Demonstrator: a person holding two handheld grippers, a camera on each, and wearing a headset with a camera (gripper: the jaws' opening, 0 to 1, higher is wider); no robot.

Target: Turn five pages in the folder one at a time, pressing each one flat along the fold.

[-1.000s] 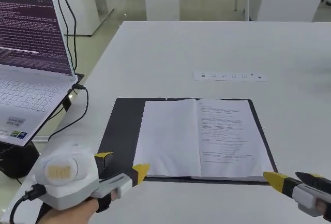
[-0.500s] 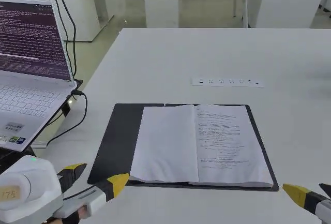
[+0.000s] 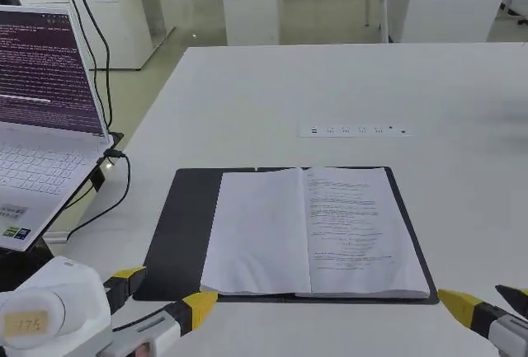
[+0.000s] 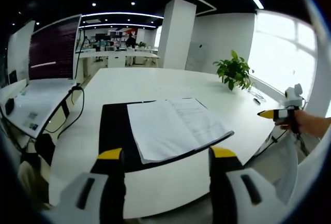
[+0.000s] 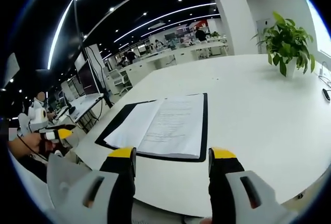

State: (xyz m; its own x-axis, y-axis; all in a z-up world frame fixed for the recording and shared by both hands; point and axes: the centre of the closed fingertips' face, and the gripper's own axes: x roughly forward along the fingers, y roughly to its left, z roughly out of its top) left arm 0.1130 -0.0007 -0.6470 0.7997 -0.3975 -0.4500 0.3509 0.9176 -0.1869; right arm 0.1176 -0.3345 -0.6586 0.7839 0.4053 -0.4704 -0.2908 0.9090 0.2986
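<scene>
Before the folder (image 3: 186,225), the left gripper (image 3: 163,288) and half-cropped right gripper (image 3: 487,298) are both hanging released. White pages (image 3: 256,233) are lying flat.

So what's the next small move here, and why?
Probably bring the right hand-held gripper forward to the near corner of the right page: it and the left hand-held gripper are open, short of the folder, and no page is lifted.

The folder (image 3: 186,225) lay open on the table (image 3: 330,85), near its front edge. A power strip (image 3: 355,131) lay behind it, apart. The laptop (image 3: 37,126) stood left, beside the table's edge. The left gripper (image 3: 163,288) was before the folder's left corner, the right gripper (image 3: 487,299) before its right corner.
</scene>
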